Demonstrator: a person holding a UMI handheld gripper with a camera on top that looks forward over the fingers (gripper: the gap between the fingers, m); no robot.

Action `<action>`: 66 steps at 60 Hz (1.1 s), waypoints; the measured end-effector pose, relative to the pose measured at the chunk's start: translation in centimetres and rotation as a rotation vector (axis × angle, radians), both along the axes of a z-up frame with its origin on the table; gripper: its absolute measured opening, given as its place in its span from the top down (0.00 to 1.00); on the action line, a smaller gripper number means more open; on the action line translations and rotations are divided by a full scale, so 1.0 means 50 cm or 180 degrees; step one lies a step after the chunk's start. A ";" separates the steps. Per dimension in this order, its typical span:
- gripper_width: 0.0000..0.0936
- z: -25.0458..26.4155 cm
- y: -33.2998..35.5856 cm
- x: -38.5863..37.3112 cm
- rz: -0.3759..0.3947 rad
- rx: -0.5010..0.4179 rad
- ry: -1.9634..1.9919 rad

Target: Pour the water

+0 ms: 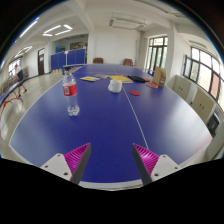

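Note:
A clear plastic water bottle (71, 93) with a red cap and red label stands upright on the blue table (110, 120), ahead and to the left of the fingers. A white cup (115, 86) stands farther off, near the table's middle beyond the fingers. My gripper (112, 160) is open and empty above the table's near edge. Its two pink pads (77, 156) stand wide apart with only the table surface between them.
Yellow and blue sheets (120, 78) and small red items (136, 92) lie on the far part of the table. A white line (133, 115) runs along the table's length. Chairs (158, 76) and windows are at the far right.

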State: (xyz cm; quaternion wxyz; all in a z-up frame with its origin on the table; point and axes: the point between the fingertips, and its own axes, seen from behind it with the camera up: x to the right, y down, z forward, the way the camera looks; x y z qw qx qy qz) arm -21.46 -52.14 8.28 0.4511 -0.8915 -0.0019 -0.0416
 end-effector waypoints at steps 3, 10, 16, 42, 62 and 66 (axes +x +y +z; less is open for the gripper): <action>0.08 -0.013 0.037 -0.091 0.0148 0.0042 0.0060; 0.09 -0.015 0.182 -0.235 0.0438 0.0275 0.0139; 0.09 -0.008 0.313 -0.311 0.0514 0.0499 0.0186; 0.46 -0.004 0.622 -0.380 0.0431 0.1085 0.0180; 0.63 0.033 0.623 -0.396 0.0631 0.1128 0.0461; 0.64 0.086 0.644 -0.423 0.0710 0.1214 0.0606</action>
